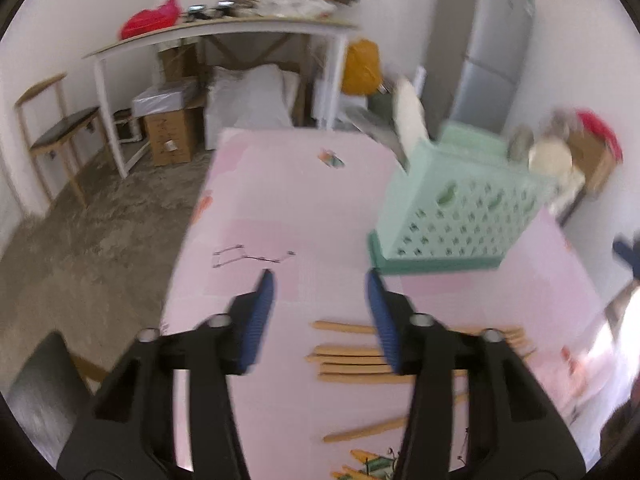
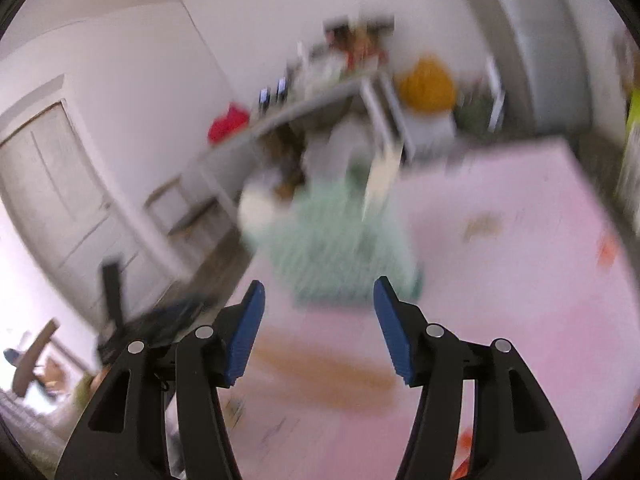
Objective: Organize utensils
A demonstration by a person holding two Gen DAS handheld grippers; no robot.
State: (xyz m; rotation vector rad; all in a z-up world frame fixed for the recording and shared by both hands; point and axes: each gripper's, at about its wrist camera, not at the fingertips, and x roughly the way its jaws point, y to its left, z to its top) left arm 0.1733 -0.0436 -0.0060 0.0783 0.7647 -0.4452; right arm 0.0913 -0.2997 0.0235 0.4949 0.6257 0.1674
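the left gripper (image 1: 320, 276) hangs over the pink table (image 1: 280, 200) with its blue pads apart and nothing between them; wooden utensils (image 1: 352, 356) lie in a row at about 5 o'clock from its tips, partly behind the right-hand finger. the mint green basket (image 1: 452, 216) stands at 2 o'clock, pale utensils sticking out of its top. the right gripper (image 2: 318, 284) is likewise released and empty, the blurred basket (image 2: 332, 240) at 12 o'clock, a blurred wooden piece (image 2: 320, 372) below
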